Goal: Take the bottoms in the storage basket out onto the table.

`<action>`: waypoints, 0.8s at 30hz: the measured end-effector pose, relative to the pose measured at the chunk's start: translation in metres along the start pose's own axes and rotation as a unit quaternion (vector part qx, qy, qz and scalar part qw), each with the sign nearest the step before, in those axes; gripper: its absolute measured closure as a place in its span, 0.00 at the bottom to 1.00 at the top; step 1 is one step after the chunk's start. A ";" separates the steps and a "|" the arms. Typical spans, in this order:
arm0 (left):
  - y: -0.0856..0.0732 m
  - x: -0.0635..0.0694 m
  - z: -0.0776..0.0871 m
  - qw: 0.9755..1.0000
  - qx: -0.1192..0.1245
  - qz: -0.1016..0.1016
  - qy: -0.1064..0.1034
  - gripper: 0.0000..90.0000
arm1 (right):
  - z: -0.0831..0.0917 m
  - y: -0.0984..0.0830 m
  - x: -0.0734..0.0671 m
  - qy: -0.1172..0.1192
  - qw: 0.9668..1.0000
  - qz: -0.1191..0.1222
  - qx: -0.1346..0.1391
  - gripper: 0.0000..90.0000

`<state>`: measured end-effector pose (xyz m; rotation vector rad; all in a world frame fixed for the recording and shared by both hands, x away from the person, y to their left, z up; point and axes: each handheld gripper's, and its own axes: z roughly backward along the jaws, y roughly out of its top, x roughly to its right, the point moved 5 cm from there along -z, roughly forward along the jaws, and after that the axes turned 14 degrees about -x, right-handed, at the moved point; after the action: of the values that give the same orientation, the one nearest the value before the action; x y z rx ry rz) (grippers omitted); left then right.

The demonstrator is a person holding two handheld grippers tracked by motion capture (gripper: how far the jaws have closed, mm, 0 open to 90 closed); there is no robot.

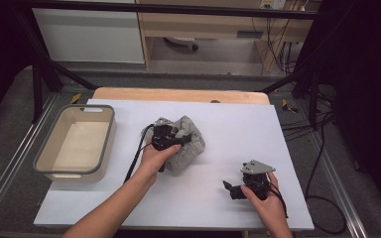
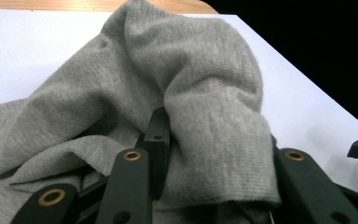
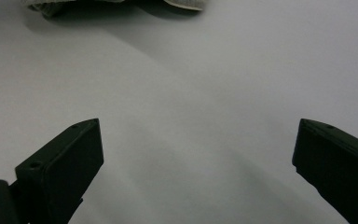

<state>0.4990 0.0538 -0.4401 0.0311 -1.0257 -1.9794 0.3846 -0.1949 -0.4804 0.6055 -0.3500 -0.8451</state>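
A crumpled grey cloth (image 1: 187, 144) lies bunched in the middle of the white table sheet (image 1: 238, 124). My left gripper (image 1: 177, 141) is on its left side, shut on a thick fold of it. In the left gripper view the grey cloth (image 2: 205, 79) drapes over both black jaws and hides the tips of my left gripper (image 2: 214, 133). My right gripper (image 1: 228, 188) rests low at the front right of the sheet, pointing left, with nothing in it. In the right gripper view my right gripper (image 3: 198, 128) stands open over bare sheet, and an edge of the grey cloth (image 3: 42, 4) shows at the top.
An empty beige bin with a grey rim (image 1: 112, 134) stands at the left edge of the sheet. A wooden tabletop edge (image 1: 178, 94) runs along the far side. Dark frame posts and cables (image 1: 322, 148) flank the table on the right.
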 end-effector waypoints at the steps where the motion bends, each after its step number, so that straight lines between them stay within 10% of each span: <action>1: 0.000 0.000 0.000 1.000 -0.001 -0.003 0.001 0.68 | 0.000 0.000 0.000 0.000 1.000 -0.001 0.000 0.03; 19: -0.013 0.012 -0.010 0.999 -0.022 -0.032 0.002 0.67 | 0.000 -0.001 0.000 -0.002 1.000 0.000 -0.002 0.03; 24: -0.016 0.013 -0.011 0.997 -0.018 -0.069 0.021 0.57 | 0.002 -0.001 0.000 -0.003 1.000 0.002 0.002 0.03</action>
<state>0.4843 0.0417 -0.4535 0.1273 -0.9832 -2.1127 0.3834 -0.1961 -0.4791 0.6057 -0.3589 -0.8439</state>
